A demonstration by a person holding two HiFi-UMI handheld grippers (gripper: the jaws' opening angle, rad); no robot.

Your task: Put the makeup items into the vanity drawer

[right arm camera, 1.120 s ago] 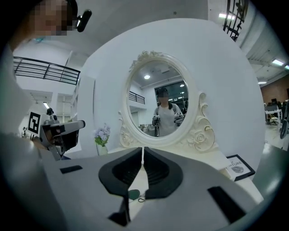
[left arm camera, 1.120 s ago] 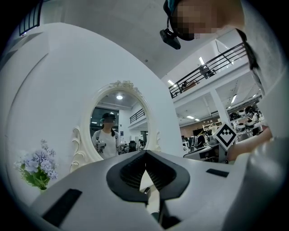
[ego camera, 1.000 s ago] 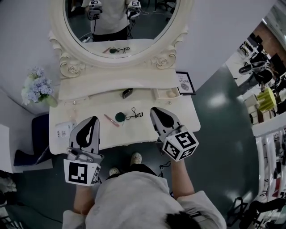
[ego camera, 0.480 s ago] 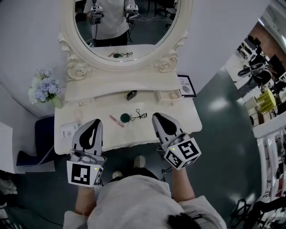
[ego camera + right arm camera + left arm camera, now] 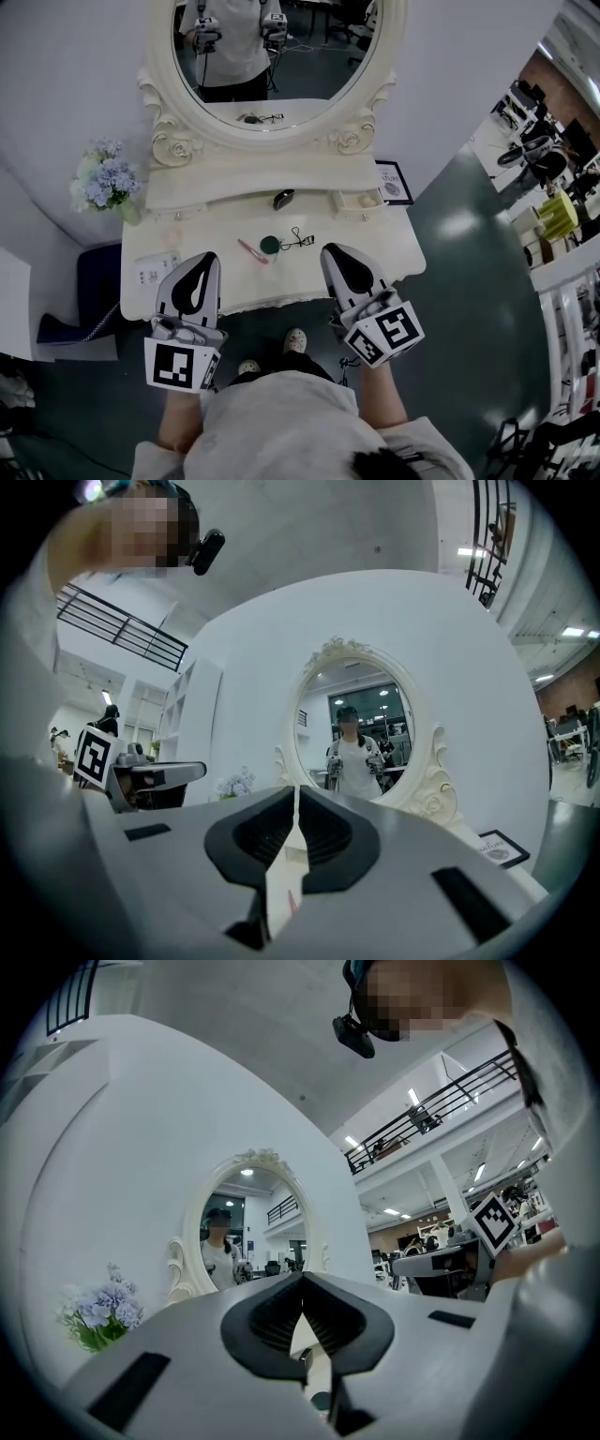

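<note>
Several makeup items [image 5: 270,245] on cream vanity [image 5: 392,240]

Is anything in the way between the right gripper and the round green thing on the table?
Yes. The eyelash curler lies on the table between the right gripper and the green compact, close beside the compact. Nothing else is in between.

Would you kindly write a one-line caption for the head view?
Left gripper and right gripper, both shut, hover at a white vanity bearing makeup items.
</note>
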